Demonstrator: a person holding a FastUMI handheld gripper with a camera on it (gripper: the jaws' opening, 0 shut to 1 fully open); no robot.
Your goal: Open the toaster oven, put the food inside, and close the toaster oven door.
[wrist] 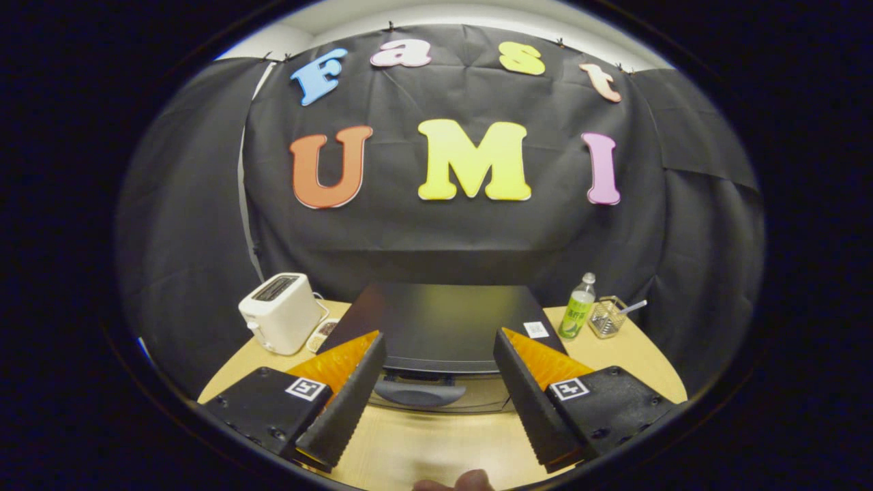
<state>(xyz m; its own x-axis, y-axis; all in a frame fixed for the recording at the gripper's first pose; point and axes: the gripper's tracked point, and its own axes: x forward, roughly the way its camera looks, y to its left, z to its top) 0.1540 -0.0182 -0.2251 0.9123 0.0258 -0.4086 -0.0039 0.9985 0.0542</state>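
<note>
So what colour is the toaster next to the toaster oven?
The toaster is white or cream, with a dark slot on top, seen in the gripper view.

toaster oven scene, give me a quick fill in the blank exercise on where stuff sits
1. The black toaster oven's door is ____.
2. The tongs are ____, holding nothing.
3. The white slot toaster stands to the oven's ____.
4. The green plastic bottle stands beside a clear ____.

Missing words: shut; open; left; basket
</note>
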